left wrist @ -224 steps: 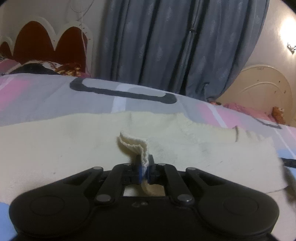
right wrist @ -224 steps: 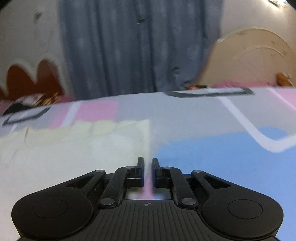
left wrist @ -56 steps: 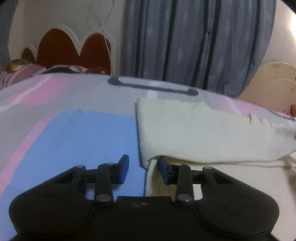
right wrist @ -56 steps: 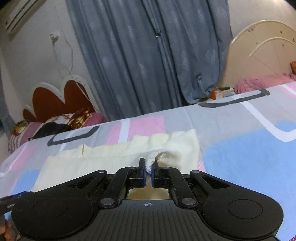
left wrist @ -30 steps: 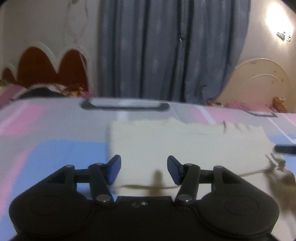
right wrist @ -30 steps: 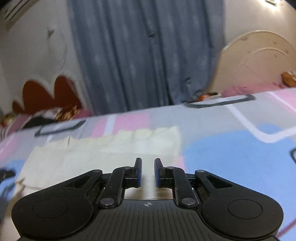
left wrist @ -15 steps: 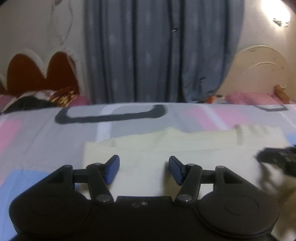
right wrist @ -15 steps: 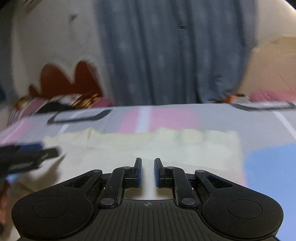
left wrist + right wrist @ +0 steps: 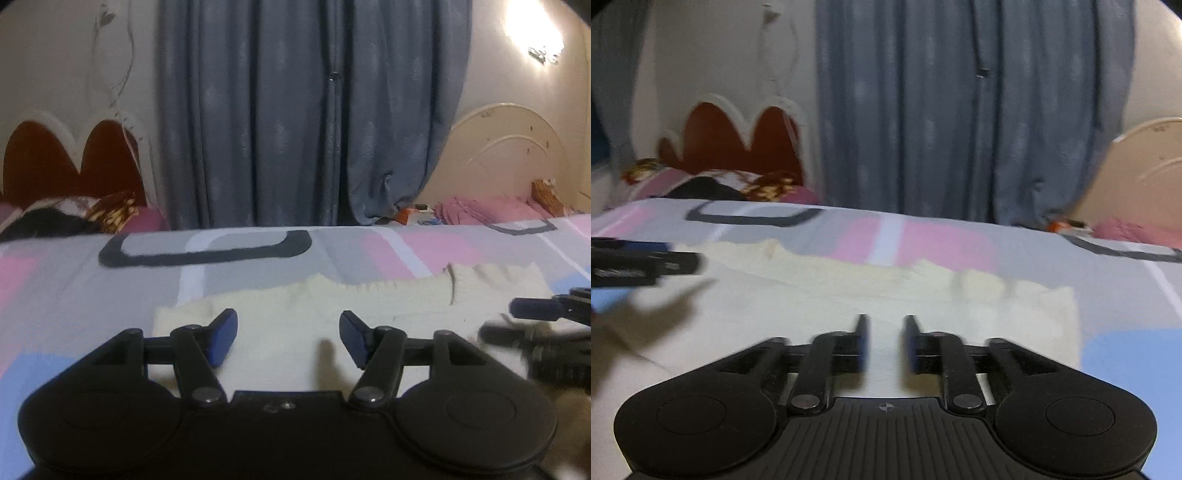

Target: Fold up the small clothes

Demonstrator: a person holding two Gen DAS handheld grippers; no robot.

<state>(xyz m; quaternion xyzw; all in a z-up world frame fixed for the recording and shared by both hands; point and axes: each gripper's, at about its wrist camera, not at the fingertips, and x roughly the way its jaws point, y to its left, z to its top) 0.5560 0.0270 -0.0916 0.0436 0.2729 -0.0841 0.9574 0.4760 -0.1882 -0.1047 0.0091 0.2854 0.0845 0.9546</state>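
A cream knitted garment (image 9: 295, 314) lies folded flat on the bed; it also shows in the right wrist view (image 9: 812, 295). My left gripper (image 9: 288, 334) is open and empty, low over the garment's near left part. My right gripper (image 9: 885, 345) is open a little and empty, over the garment's near right part. The right gripper appears blurred at the right edge of the left wrist view (image 9: 546, 332). The left gripper appears blurred at the left edge of the right wrist view (image 9: 639, 262).
The bedsheet (image 9: 74, 288) has pink, grey and blue blocks. A red scalloped headboard (image 9: 70, 162) with pillows is at far left. Grey curtains (image 9: 314, 110) hang behind the bed. A cream headboard (image 9: 509, 155) stands at far right.
Both grippers have let go of the garment and opened. The garment now lies folded. Both cameras have swung toward the garment's middle, and each gripper now shows in the other's view.
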